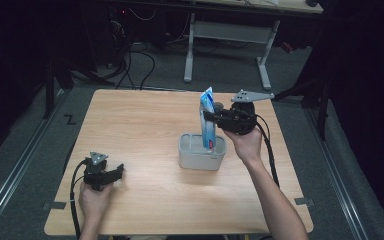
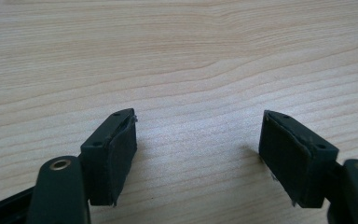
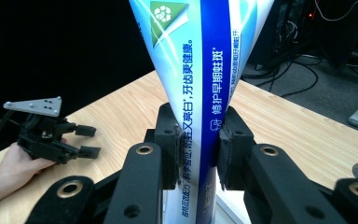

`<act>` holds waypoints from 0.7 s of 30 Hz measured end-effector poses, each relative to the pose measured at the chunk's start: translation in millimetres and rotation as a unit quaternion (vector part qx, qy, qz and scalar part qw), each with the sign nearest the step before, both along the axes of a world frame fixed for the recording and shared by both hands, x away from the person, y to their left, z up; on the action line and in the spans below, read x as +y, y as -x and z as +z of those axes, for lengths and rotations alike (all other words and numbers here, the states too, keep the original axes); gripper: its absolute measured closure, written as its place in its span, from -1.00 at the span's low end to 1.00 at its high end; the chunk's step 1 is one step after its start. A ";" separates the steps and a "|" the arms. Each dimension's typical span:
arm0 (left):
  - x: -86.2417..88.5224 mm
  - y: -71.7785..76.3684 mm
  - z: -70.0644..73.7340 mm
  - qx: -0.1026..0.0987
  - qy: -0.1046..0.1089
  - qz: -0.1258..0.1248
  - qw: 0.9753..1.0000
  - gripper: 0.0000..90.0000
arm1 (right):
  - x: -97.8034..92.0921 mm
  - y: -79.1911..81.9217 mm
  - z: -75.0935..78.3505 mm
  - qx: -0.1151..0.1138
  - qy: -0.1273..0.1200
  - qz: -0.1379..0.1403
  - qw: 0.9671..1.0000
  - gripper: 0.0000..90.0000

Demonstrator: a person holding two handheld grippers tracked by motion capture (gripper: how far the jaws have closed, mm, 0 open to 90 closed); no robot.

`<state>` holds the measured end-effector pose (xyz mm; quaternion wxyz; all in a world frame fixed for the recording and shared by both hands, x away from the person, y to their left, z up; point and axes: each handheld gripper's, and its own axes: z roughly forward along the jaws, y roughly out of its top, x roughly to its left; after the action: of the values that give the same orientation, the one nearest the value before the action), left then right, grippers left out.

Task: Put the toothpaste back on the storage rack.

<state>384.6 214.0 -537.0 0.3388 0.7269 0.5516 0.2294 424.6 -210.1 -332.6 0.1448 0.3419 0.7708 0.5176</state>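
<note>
A blue and white toothpaste tube [image 1: 208, 119] stands upright with its lower end inside a small grey holder box [image 1: 200, 158] near the table's middle. My right gripper [image 1: 214, 117] is shut on the tube [image 3: 200, 93] partway up, its pads [image 3: 173, 140] pressing both sides. My left gripper [image 1: 119, 171] rests low on the wooden table [image 1: 140, 130] at the front left, held by a hand, jaws spread wide with nothing between them. In the left gripper view its open gripper [image 2: 198, 154] hovers just over bare wood. The left gripper [image 3: 86, 140] is also in the right gripper view.
The grey box stands right of centre, with bare wood around it. Beyond the table's far edge stand a white desk frame [image 1: 227, 35] and cables on the floor [image 1: 135, 65]. Rails run along the floor on both sides.
</note>
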 end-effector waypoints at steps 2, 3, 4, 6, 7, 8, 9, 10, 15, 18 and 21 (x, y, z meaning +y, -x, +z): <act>0.1 0.0 0.0 0.000 0.000 0.000 1.000 -0.37 | 2.0 -2.1 -2.1 0.000 0.003 -0.003 1.000 0.62; 0.2 0.0 0.0 0.000 0.001 0.000 1.000 -0.38 | 2.8 -3.0 -3.1 0.001 0.005 -0.004 1.000 0.62; 0.2 0.0 0.0 0.000 0.000 0.000 1.000 -0.37 | 3.8 -3.9 -4.3 0.001 0.007 -0.004 1.000 0.62; 0.2 0.0 0.0 0.000 0.001 0.000 1.000 -0.38 | 5.8 -4.6 -6.3 0.002 0.014 -0.006 1.000 0.62; 0.2 0.0 0.0 0.000 0.001 0.000 1.000 -0.38 | 6.7 -4.9 -7.4 0.000 0.016 -0.007 1.000 0.62; 0.2 0.0 0.0 0.000 0.001 0.000 1.000 -0.38 | 7.5 -5.2 -8.3 0.000 0.020 -0.007 1.000 0.62; 0.2 0.0 0.0 0.000 0.000 0.000 1.000 -0.38 | 8.4 -5.3 -9.1 0.000 0.023 -0.009 1.000 0.62; 0.1 0.0 0.0 0.000 0.001 0.000 1.000 -0.38 | 9.2 -5.7 -9.9 -0.001 0.026 -0.008 1.000 0.62; 0.4 0.0 0.0 0.000 0.002 0.000 1.000 -0.38 | 11.6 -7.1 -14.4 -0.001 0.032 -0.010 0.999 0.62; 0.5 0.0 0.0 0.000 0.002 0.000 1.000 -0.38 | 12.0 -8.3 -18.9 0.004 0.036 -0.010 0.999 0.62; 0.3 0.0 0.0 0.000 0.001 0.000 1.000 -0.38 | 12.6 -9.4 -23.4 0.007 0.041 -0.012 0.999 0.62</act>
<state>384.6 214.4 -537.0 0.3397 0.7265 0.5519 0.2286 434.0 -197.5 -355.9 0.1591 0.3486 0.7882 0.4814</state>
